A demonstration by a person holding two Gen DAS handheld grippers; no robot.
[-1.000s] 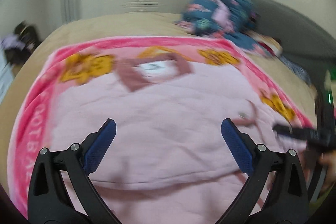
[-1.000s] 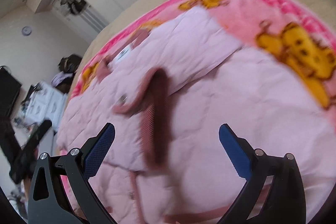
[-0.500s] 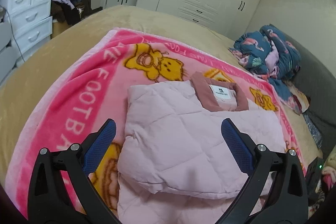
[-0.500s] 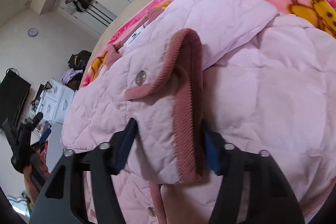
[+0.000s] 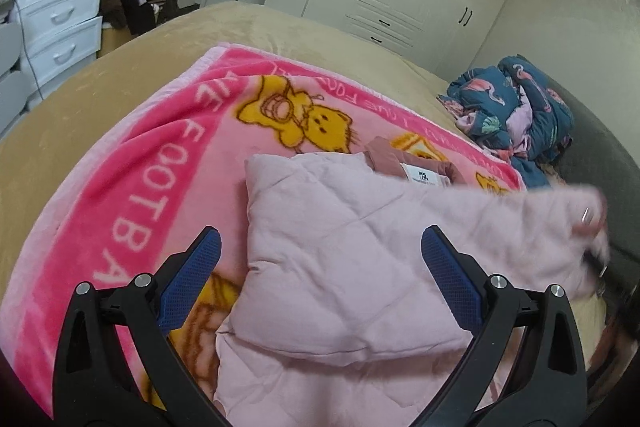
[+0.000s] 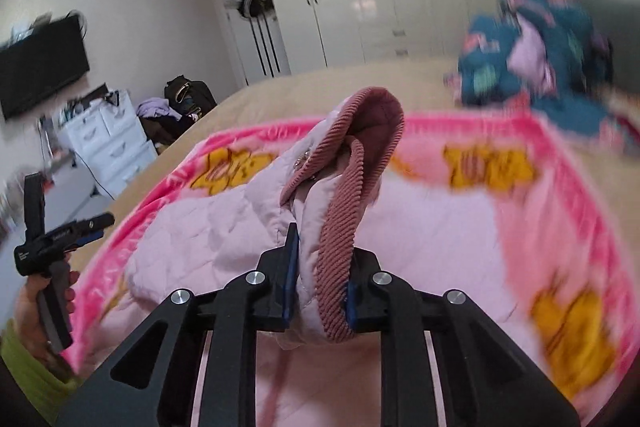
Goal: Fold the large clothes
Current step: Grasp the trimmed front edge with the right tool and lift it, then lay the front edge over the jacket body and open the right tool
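1. Right wrist view: right gripper [image 6: 318,291] is clamped on the pink jacket [image 5: 340,259]'s corduroy cuff [image 6: 340,227], raised above the blanket [image 5: 160,163].
2. Left gripper [image 5: 320,267] hangs released, empty.
3. Sleeve should be carried across flat, without twisting.

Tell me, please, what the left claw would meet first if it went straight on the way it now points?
Most likely the pink quilted jacket: the left claw stands open and empty, angled down at its folded body on the pink blanket. Depth is hard to judge, but nothing else shows in that line.
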